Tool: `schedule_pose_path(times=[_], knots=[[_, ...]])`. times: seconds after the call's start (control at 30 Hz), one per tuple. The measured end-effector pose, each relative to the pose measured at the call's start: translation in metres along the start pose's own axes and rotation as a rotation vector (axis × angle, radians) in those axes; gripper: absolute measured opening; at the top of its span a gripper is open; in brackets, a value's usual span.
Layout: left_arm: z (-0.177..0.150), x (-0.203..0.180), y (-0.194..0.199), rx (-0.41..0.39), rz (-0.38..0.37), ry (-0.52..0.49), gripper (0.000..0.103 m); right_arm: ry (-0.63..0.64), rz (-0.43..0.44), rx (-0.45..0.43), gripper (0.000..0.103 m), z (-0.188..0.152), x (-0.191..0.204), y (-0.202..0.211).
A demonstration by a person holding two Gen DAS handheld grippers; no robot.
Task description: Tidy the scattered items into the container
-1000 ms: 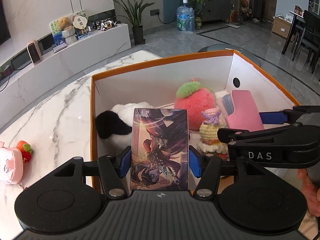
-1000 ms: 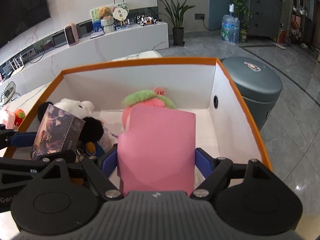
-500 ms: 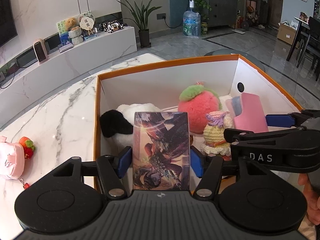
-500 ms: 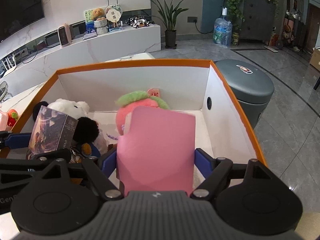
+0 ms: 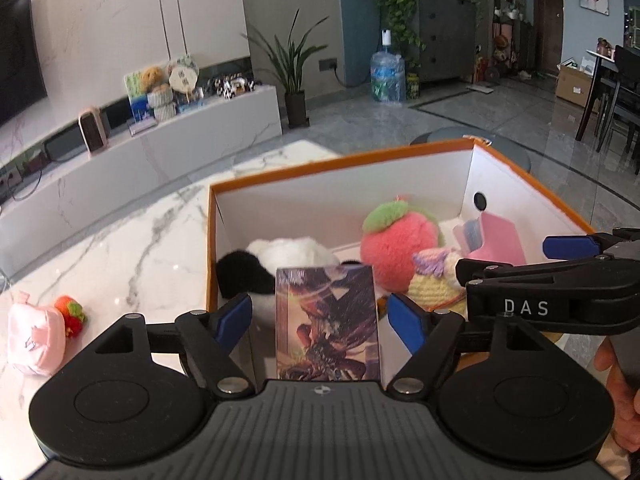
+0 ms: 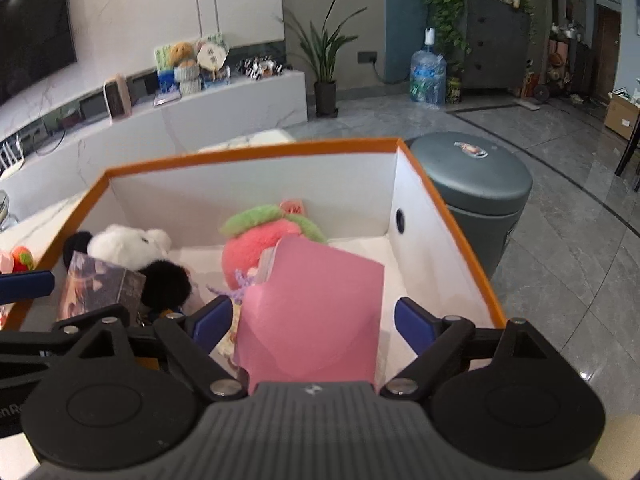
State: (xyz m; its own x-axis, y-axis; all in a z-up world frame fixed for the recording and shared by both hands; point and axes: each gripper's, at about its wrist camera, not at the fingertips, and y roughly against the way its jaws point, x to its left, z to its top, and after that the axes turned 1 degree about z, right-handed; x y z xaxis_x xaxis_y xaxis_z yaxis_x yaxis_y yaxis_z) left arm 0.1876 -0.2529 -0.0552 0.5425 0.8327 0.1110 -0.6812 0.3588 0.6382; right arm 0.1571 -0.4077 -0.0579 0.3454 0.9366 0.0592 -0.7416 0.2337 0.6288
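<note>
Evidently releasing, the left gripper (image 5: 320, 318) has just spread its jaws clear of the illustrated card box (image 5: 327, 322), and the right gripper (image 6: 310, 320) likewise off the pink booklet (image 6: 312, 312), both dropping inside the orange-rimmed box (image 6: 444, 216) among plush toys.

The white letters "DAS" stand on the black arm of the right gripper (image 5: 568, 254), seen from the left wrist view. In the right wrist view, cut-off pale letters at the left edge on the left gripper's black arm are too clipped to read. Other printing, on the picture box (image 5: 327, 322) and the distant fan, is too blurred.
</note>
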Motion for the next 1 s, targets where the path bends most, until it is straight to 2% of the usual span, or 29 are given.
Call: schedule_pose_path(times=[0.27, 1.0], knots=[[0.004, 0.003, 0.023, -0.048, 0.017, 0.01, 0.088, -0.047, -0.032, -0.033, 0.092, 0.0, -0.006, 0.013], [-0.005, 0.016, 0.082, -0.098, 0.047, 0.067, 0.088, -0.027, -0.043, -0.104, 0.095, -0.002, 0.01, 0.08]])
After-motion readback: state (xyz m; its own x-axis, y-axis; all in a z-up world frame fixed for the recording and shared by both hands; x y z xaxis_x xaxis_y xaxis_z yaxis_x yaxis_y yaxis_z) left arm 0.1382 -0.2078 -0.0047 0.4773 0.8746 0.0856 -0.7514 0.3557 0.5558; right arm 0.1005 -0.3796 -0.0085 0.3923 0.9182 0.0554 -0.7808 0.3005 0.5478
